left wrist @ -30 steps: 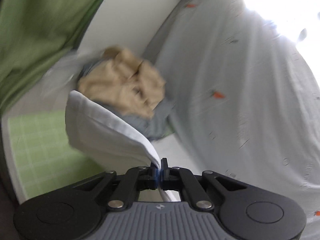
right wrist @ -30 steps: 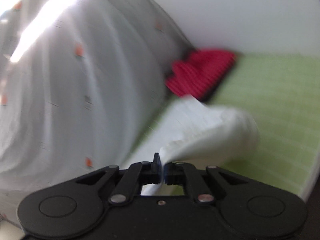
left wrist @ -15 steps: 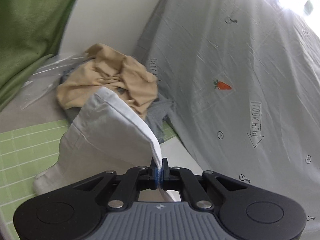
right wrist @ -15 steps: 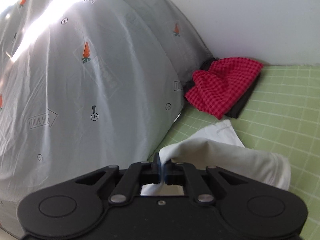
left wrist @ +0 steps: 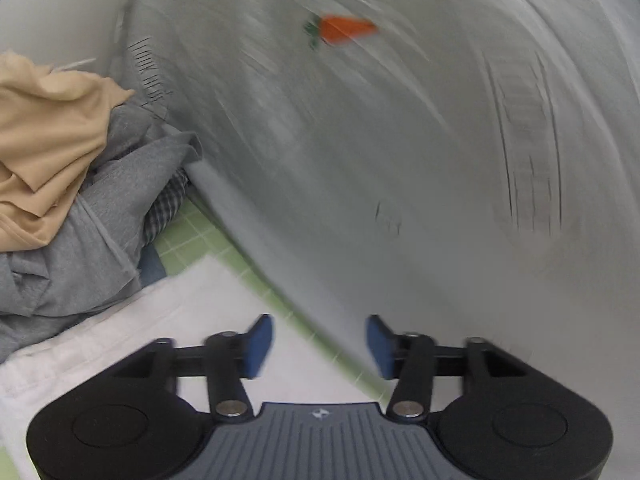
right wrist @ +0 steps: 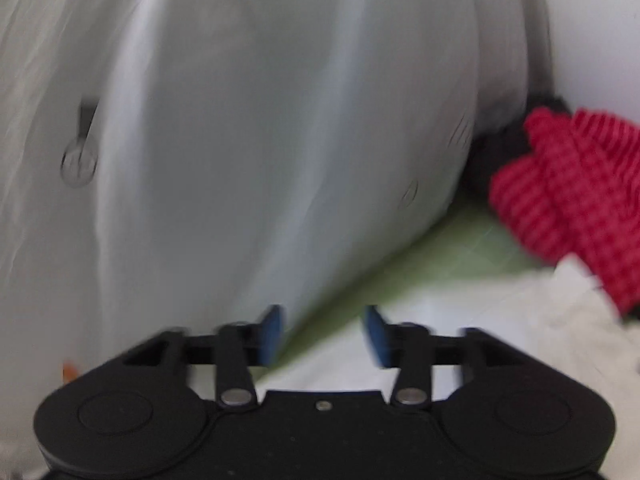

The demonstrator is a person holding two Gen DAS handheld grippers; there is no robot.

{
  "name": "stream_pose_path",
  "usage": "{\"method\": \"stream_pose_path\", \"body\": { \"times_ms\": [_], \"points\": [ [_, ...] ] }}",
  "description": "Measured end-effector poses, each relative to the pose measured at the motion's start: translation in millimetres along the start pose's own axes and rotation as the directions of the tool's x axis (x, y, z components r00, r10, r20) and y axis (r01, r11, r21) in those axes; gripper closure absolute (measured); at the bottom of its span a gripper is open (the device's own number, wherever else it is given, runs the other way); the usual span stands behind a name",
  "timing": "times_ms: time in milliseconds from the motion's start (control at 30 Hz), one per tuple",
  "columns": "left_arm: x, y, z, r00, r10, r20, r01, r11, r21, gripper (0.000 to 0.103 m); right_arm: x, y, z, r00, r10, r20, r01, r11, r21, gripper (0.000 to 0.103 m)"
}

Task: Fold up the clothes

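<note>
Green mat [left wrist: 188, 240] bears white garment [left wrist: 168, 312] beneath both spread claws.

Left gripper [left wrist: 319, 346]: jaws spread, nothing between them. Ahead, a strip of green gridded mat [left wrist: 260, 288] runs open beside the flat white garment [left wrist: 180, 320]. Passage to the right is closed by a large draped pale-grey sheet printed with carrots [left wrist: 400, 140]. To the left stands a heap of crumpled grey cloth [left wrist: 80, 256] topped by tan cloth [left wrist: 44, 136].

Right gripper [right wrist: 323, 334]: jaws spread, empty. The sheet [right wrist: 240, 120] blocks the left; a red checked cloth [right wrist: 568, 200] blocks the far right. A mat strip [right wrist: 440, 256] between them is open.
</note>
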State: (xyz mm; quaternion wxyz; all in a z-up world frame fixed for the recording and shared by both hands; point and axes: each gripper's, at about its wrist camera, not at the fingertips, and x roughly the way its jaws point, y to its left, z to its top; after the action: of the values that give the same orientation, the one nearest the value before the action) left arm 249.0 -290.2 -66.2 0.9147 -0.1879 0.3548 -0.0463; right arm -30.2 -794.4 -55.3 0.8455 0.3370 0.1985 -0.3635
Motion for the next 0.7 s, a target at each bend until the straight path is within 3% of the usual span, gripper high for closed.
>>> {"method": "stream_pose_path", "body": {
  "times_ms": [133,233,300,367,500,600,667,700],
  "points": [
    [-20.0,9.8,-34.5,0.996,0.075,-0.058,-0.069,0.992,0.107,0.043,-48.7,-9.0,-57.4,0.992,-0.094,-0.080,0.091,0.995,-0.050,0.033],
    [-41.5,17.6,-58.4,0.989,0.094,-0.118,-0.080,0.989,0.122,0.043,-92.8,-30.4,-93.8,0.985,-0.103,-0.141,0.112,0.992,0.057,0.029],
    [-55.0,19.2,-73.0,0.983,0.088,-0.161,-0.069,0.990,0.122,0.042,-113.1,-41.6,-111.7,0.980,-0.102,-0.173,0.126,0.983,0.135,0.017],
    [-67.5,19.8,-86.9,0.976,0.080,-0.201,-0.056,0.991,0.120,0.042,-112.1,-52.5,-123.5,0.976,-0.081,-0.202,0.126,0.966,0.224,0.017],
    [-93.1,17.1,-108.8,0.968,0.050,-0.246,-0.024,0.994,0.108,0.042,-91.9,-66.9,-137.5,0.974,0.061,-0.220,0.040,0.904,0.426,0.017],
    [-115.6,15.6,-120.6,0.966,0.012,-0.257,0.011,0.996,0.089,0.041,-70.2,-55.2,-144.3,0.964,0.122,-0.237,-0.001,0.892,0.453,0.015],
    [-129.4,17.6,-125.2,0.968,0.000,-0.252,0.021,0.997,0.081,0.041,-59.4,-44.5,-147.4,0.959,0.088,-0.271,0.035,0.908,0.418,0.015],
    [-136.7,18.8,-127.0,0.969,-0.007,-0.247,0.026,0.997,0.077,0.041,-56.9,-41.5,-149.7,0.958,0.083,-0.274,0.036,0.915,0.401,0.024]
  ]
}}
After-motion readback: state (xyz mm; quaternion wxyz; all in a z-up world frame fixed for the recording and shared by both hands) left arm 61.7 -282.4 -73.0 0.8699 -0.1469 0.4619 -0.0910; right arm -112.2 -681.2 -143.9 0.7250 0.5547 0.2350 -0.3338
